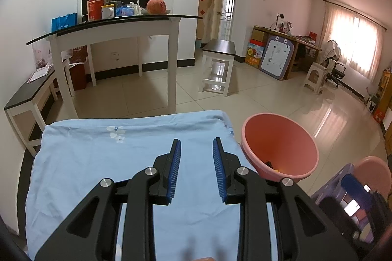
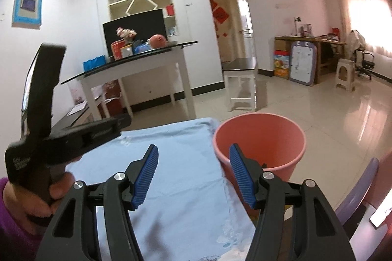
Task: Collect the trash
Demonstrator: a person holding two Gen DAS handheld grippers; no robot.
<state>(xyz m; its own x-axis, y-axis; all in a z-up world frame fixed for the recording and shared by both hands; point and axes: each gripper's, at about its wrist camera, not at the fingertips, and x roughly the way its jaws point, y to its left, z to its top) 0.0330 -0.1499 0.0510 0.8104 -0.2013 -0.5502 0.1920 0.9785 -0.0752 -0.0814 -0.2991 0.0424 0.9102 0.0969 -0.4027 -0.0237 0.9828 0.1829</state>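
Blue cloth (image 1: 127,163) bare, pink bin (image 1: 279,146) at rt edge, L gripper (image 1: 196,150) & R gripper (image 2: 193,158) open, empty.

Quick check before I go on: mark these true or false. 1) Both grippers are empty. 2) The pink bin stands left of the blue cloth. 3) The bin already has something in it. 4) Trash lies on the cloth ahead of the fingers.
1) True: the left gripper and right gripper hold nothing.
2) False: the pink bin stands right of the blue cloth.
3) True: dark and orange bits lie at its bottom.
4) False: the visible cloth is bare.
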